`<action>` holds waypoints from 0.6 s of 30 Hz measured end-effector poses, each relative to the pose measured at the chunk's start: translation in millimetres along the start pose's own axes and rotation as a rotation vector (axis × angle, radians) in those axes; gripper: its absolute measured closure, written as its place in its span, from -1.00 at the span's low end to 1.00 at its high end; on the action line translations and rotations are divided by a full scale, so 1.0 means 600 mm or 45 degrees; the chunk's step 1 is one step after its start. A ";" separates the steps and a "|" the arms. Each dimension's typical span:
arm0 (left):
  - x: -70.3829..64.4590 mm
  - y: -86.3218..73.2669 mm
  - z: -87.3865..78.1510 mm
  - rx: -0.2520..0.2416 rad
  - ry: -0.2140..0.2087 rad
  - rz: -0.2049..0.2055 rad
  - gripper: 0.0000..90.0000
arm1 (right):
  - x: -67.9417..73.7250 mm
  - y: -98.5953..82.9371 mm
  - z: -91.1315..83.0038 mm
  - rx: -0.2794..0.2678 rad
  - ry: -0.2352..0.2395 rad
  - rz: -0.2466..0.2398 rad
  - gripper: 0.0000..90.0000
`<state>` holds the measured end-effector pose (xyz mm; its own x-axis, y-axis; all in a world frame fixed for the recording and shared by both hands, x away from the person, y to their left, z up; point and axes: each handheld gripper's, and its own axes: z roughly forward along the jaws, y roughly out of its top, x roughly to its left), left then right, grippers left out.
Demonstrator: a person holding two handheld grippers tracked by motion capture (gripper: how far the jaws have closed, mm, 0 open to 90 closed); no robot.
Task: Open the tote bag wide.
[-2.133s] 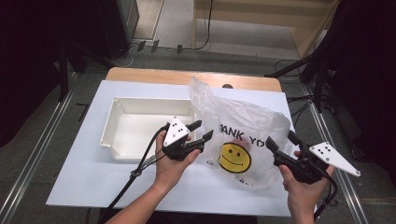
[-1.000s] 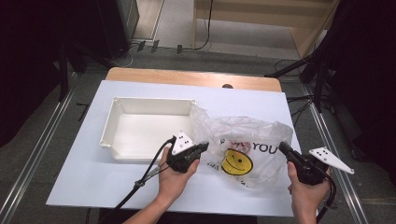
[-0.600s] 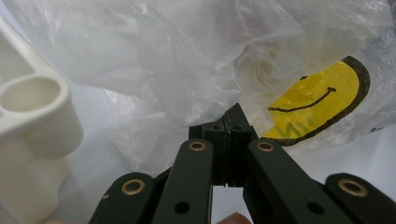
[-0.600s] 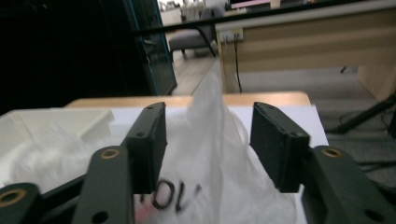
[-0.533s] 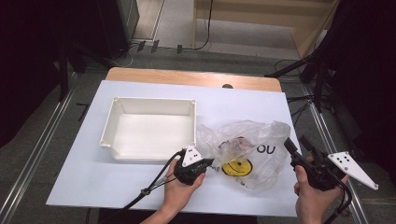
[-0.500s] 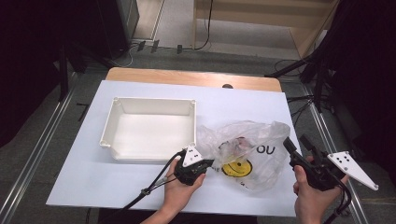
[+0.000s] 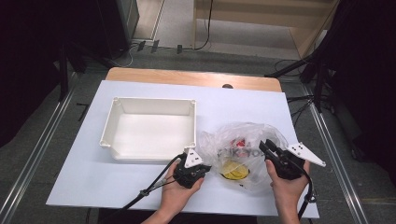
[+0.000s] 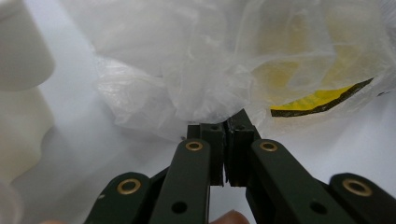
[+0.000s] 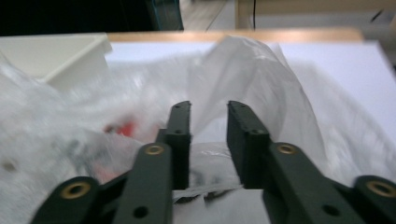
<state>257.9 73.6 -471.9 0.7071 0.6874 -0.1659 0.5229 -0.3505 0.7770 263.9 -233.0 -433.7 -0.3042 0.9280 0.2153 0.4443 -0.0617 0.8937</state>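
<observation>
A thin clear plastic bag (image 7: 243, 149) with a yellow smiley face and red print lies crumpled on the white table sheet, right of centre near the front. My left gripper (image 7: 205, 169) is at the bag's left edge. Its jaws are pressed together with a fold of the bag (image 8: 196, 70) pinched at the tips (image 8: 225, 126). My right gripper (image 7: 264, 145) is at the bag's right side. Its jaws (image 9: 209, 112) stand apart, and loose bag film (image 9: 261, 79) rises between and behind them.
A white rectangular tray (image 7: 154, 100) stands just left of the bag; its corner (image 8: 18, 93) is close to my left gripper, and its rim (image 9: 56, 56) shows beyond the bag. A wooden table edge (image 7: 196, 77) runs along the back. Bare white sheet (image 7: 93, 182) lies at the front left.
Both grippers have come down and toward the front edge. The bag, held up and spread earlier, has collapsed into a crumpled heap on the table.
</observation>
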 end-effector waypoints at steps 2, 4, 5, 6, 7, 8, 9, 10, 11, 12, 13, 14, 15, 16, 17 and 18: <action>0.002 -0.002 -0.006 -0.019 -0.004 -0.008 0.90 | -0.007 -0.014 0.011 0.058 0.015 0.025 0.79; 0.005 -0.004 -0.015 -0.062 -0.026 -0.014 0.69 | -0.008 -0.025 0.019 0.113 0.017 0.016 0.87; 0.005 -0.004 -0.021 -0.086 -0.028 -0.011 0.58 | -0.008 -0.029 0.023 0.137 0.025 0.025 0.89; 0.004 -0.002 -0.028 -0.115 -0.025 -0.014 0.48 | -0.008 -0.033 0.026 0.157 0.034 0.023 0.90; 0.003 0.001 -0.035 -0.144 -0.034 -0.016 0.39 | -0.006 -0.036 0.029 0.173 0.039 0.024 0.92; 0.001 0.005 -0.042 -0.172 -0.046 -0.016 0.27 | -0.004 -0.039 0.031 0.184 0.046 0.023 0.92; -0.001 0.009 -0.050 -0.199 -0.052 -0.018 0.13 | -0.002 -0.042 0.033 0.197 0.052 0.018 0.92; -0.004 0.015 -0.057 -0.231 -0.066 -0.023 -0.01 | 0.001 -0.045 0.035 0.205 0.057 0.019 0.92; -0.008 0.021 -0.064 -0.255 -0.070 -0.025 -0.15 | 0.002 -0.048 0.037 0.211 0.061 0.018 0.92; -0.011 0.027 -0.070 -0.278 -0.071 -0.022 -0.28 | 0.004 -0.050 0.038 0.217 0.069 0.023 0.92; -0.015 0.034 -0.076 -0.304 -0.072 -0.022 -0.41 | 0.005 -0.051 0.039 0.220 0.072 0.022 0.92; -0.019 0.040 -0.081 -0.327 -0.077 -0.029 -0.50 | 0.007 -0.053 0.039 0.227 0.071 0.020 0.92; -0.022 0.047 -0.084 -0.346 -0.080 -0.031 -0.58 | 0.008 -0.054 0.039 0.230 0.073 0.015 0.92; -0.026 0.054 -0.085 -0.363 -0.078 -0.030 -0.64 | 0.009 -0.055 0.039 0.239 0.072 0.018 0.92; -0.030 0.061 -0.084 -0.373 -0.076 -0.030 -0.68 | 0.009 -0.056 0.039 0.243 0.072 0.013 0.92; -0.033 0.068 -0.081 -0.381 -0.073 -0.034 -0.69 | 0.009 -0.058 0.039 0.251 0.072 0.013 0.92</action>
<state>242.0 76.6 -407.5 0.7249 0.6541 -0.2161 0.3844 -0.1238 0.9148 266.8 -217.1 -472.9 -0.3433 0.9051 0.2510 0.6024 0.0072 0.7981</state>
